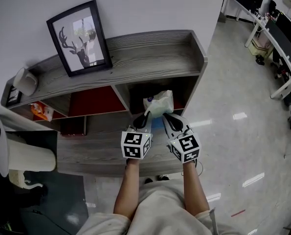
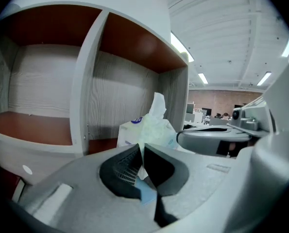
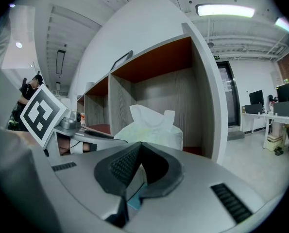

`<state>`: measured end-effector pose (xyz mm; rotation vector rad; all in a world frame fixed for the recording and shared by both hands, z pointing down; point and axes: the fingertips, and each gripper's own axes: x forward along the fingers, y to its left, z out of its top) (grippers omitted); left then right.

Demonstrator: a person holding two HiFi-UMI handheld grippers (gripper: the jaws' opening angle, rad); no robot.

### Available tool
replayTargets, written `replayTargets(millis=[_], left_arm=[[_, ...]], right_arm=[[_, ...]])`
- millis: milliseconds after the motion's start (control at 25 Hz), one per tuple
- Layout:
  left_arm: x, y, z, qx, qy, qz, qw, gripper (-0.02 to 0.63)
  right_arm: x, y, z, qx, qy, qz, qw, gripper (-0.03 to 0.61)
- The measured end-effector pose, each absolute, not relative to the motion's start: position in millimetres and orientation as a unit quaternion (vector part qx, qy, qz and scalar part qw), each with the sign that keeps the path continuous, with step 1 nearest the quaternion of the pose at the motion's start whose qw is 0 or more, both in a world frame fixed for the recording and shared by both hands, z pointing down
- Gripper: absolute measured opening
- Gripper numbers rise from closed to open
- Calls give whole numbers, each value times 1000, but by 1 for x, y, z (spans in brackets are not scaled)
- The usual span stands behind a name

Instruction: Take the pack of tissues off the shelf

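The pack of tissues point(image 1: 159, 103) is at the front edge of the shelf's point(image 1: 150, 48) right-hand compartment. My left gripper point(image 1: 146, 115) and right gripper point(image 1: 166, 115) are each clenched on a fold of its wrapper, one from either side. To do this well I'd draw both hands back together and level, because such a thin pinch could slip or tear if one side leads. I count one pack, two grippers, one shelf and one framed deer picture point(image 1: 79, 38) on its top board.

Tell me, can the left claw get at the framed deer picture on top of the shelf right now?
Probably not yet: the left claw is shut on the pack of tissues. The framed deer picture itself stands unblocked.
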<state>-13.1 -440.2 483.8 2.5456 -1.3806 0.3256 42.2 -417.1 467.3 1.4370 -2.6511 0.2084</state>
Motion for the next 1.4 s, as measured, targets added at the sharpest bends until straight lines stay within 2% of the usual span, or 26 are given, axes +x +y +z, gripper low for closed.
replayTargets(millis=[880, 1400], left_arm=[[-60, -351, 495, 871, -458, 121, 131, 12], [-73, -301, 520, 872, -452, 121, 140, 14]], right_arm=[[35, -335, 480, 529, -841, 101, 59, 14], [27, -282, 502, 544, -828, 93, 100, 14]])
